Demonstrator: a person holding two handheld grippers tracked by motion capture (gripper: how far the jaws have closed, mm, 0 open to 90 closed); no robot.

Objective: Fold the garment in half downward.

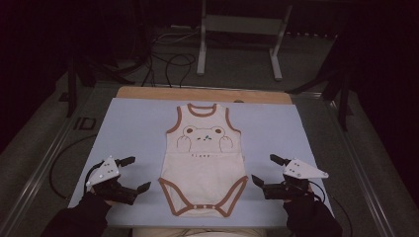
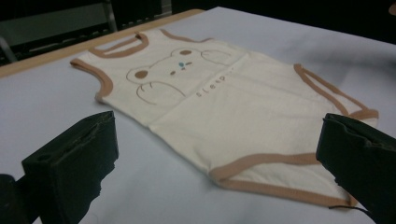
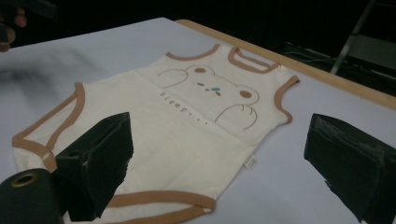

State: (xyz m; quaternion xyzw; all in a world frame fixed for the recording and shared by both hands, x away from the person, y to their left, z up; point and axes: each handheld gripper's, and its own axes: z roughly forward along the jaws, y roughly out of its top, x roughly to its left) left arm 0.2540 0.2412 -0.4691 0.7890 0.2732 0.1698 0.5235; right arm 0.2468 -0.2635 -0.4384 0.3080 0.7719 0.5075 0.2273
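We're looking down at a pale blue mat (image 1: 128, 123) covering the tabletop, w/ a strip of bare wood edge (image 1: 197, 93) showing along the far side. A cream baby bodysuit (image 1: 205, 163) w/ brown trim is lying flat and face up at approx. the centre of the mat, neck opening pointing away from us, snap crotch toward the near edge; a bear print and the word "sleep" are sitting across the chest. We're holding the left gripper (image 1: 137, 174) low over the mat just beside the bodysuit's left leg opening, jaws spread wide and gripping nothing; in the left gripper view the 2 black jaws are standing far apart w/ the garment (image 2: 243, 116) lying between and beyond them. The right gripper (image 1: 264, 169) is hovering likewise near the right leg opening, jaws also wide apart and empty; the right gripper view is showing the bodysuit (image 3: 187, 126) w/ a small white tag at its side seam. The room around us is sitting dark: grey floor, a white metal frame (image 1: 242, 37) standing beyond the table, black cables (image 1: 170, 64) looping on the floor near it, and dark stand legs at both sides. A metal rail (image 1: 44, 163) is running along the table's left.
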